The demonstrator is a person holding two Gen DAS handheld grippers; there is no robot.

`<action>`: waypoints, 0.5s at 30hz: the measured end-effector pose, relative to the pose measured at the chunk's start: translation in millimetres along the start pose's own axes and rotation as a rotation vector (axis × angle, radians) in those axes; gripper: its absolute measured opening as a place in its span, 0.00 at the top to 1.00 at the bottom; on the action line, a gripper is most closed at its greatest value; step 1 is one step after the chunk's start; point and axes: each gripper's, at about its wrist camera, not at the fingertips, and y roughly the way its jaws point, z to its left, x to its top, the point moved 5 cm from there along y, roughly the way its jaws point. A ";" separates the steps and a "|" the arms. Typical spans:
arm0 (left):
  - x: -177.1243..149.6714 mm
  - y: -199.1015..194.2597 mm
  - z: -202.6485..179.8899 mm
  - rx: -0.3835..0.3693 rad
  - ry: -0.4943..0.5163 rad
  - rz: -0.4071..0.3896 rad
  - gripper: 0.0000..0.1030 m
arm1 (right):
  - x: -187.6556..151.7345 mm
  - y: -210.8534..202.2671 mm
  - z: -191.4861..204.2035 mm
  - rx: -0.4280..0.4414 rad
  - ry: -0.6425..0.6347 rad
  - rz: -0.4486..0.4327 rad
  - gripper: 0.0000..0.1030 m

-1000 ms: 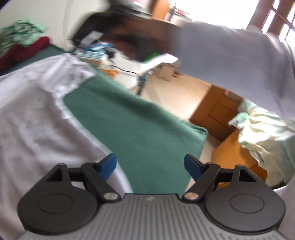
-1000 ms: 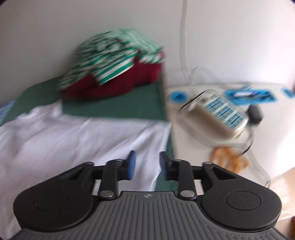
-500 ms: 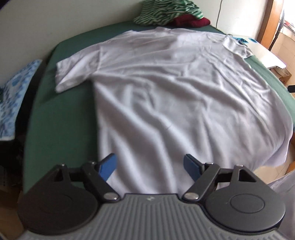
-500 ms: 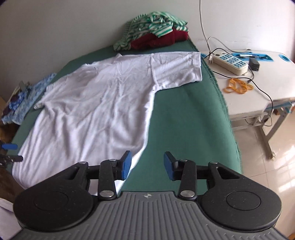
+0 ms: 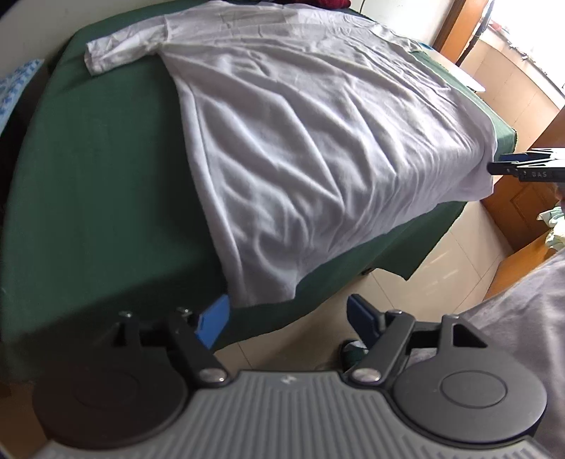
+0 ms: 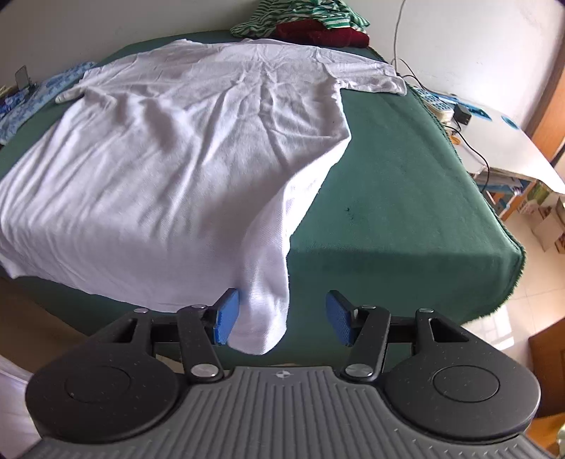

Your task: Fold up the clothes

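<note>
so both grippers, left (image 5: 287, 319) & right (image 6: 282, 317), spread wide at white tee (image 6: 169, 141) hem; "das" on right gripper.

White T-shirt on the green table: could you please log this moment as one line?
white T-shirt flat, hem overhanging green table | left gripper open at left hem corner | right gripper open around right hem corner

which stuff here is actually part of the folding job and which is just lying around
Part of the job:
- white t-shirt spread flat on the green cover
- left gripper, open at one hem corner
- right gripper, open around the other hem corner

Just lying about:
- striped and red clothes pile
- blue patterned cloth
- power strip on the side table
</note>
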 end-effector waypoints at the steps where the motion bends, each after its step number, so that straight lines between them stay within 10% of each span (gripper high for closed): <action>1: -1.1 4.8 2.1 -0.007 -0.004 -0.004 0.24 | 0.1 3.5 -2.7 0.023 0.007 0.000 0.44; 7: 15.4 34.3 8.5 -0.013 -0.065 -0.048 0.23 | 1.1 23.7 -19.1 0.164 0.052 0.003 0.52; 10: 14.2 40.9 2.2 0.008 -0.045 -0.043 0.22 | -0.5 31.4 -22.8 0.225 0.050 0.019 0.78; 12: 10.4 44.2 -4.0 0.045 0.002 -0.037 0.43 | -7.8 27.6 -23.6 0.239 0.006 0.052 0.93; 13: 8.7 45.3 -5.8 0.057 0.014 -0.024 0.81 | -12.0 24.5 -24.3 0.239 -0.015 0.068 0.95; 14: 7.8 45.0 -7.6 0.071 0.020 -0.013 0.98 | -16.2 21.2 -25.2 0.239 -0.036 0.084 0.95; 15: 7.9 40.6 -9.7 0.090 0.027 -0.019 0.98 | -19.2 15.9 -28.7 0.242 -0.042 0.091 0.95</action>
